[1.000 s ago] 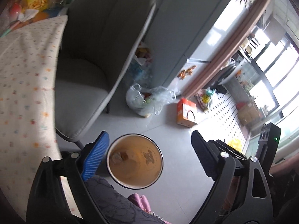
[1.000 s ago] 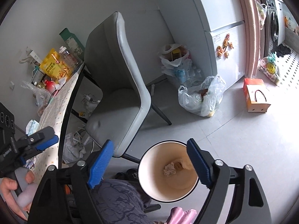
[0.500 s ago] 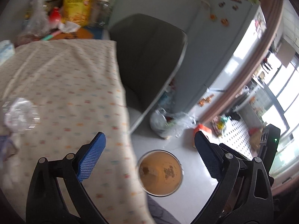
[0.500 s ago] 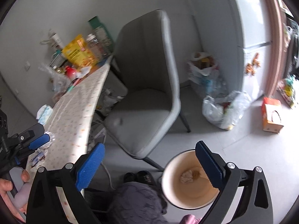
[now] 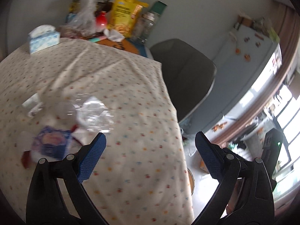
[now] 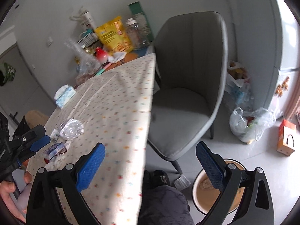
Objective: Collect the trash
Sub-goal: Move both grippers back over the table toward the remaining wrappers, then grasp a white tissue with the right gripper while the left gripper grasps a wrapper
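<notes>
L gripper (image 5: 150, 146) is spread wide and empty, hovering over the table (image 5: 131, 112) w/ the dotted cloth. R gripper (image 6: 150, 155) is also spread wide, nothing between its pads, hanging off the table edge above the floor.

Trash left on the cloth, L wrist view: a crumpled clear plastic wrapper (image 5: 93, 114) at about 10 o'clock from the L gripper, near its L pad; a blue-purple packet (image 5: 51, 144) at 9 o'clock, just beside the wrapper; small white scraps (image 5: 31, 105) further out at 10, blurred. In the R wrist view the same pile sits at 9 o'clock, just beside the L tool's blue tip. The bin (image 6: 215, 193) stands on the floor at 4 o'clock from the R gripper, w/ crumpled paper already in it, beside the grey chair (image 6: 187, 86).

Step in hand, as I judge it: L gripper goes for the wrapper. Tips:
1. Swing toward 10 o'clock so the wrapper sits between both pads, not off 1 side.
2. Come down low; thin film slips, so bite the bunched middle, not an edge.
3. Don't pinch the cloth w/ it.
4. Leave the tissue box (image 5: 44, 37) and snack bag (image 5: 125, 15) at 12 alone; prob not trash.
</notes>
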`<state>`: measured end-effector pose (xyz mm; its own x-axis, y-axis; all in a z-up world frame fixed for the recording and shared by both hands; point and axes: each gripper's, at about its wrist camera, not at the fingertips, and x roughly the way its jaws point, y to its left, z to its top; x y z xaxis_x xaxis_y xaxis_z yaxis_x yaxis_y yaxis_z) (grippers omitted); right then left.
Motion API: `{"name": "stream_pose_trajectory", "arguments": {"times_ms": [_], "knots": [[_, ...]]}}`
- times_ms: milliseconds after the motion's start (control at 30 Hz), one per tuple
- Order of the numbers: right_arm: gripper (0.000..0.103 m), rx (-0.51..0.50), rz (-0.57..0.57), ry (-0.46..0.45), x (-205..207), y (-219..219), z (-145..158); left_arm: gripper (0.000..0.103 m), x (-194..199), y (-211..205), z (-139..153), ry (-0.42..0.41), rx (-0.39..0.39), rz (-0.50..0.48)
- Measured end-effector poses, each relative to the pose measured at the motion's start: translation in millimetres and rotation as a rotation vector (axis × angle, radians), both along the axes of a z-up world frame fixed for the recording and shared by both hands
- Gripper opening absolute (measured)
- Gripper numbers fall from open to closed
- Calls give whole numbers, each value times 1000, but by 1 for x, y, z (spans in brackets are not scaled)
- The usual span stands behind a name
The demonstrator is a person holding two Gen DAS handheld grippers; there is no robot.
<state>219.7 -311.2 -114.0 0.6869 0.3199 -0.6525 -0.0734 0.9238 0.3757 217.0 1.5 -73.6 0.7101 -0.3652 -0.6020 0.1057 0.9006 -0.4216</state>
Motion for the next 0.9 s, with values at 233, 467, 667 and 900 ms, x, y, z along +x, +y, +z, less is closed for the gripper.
{"name": "stream_pose_trajectory", "arguments": {"times_ms": [233, 467, 667, 900], "knots": [[95, -43, 69, 9, 7, 41, 7, 95, -15, 65, -6, -11, -47, 147], [95, -83, 164, -17, 10, 92, 19, 95, -29, 118, -21, 16, -82, 252], [95, -89, 233, -22, 11, 131, 22, 94, -37, 146, -31, 39, -106, 298], [95, -105, 298, -15, 9, 169, 21, 92, -41, 175, -53, 89, -183, 336]]}}
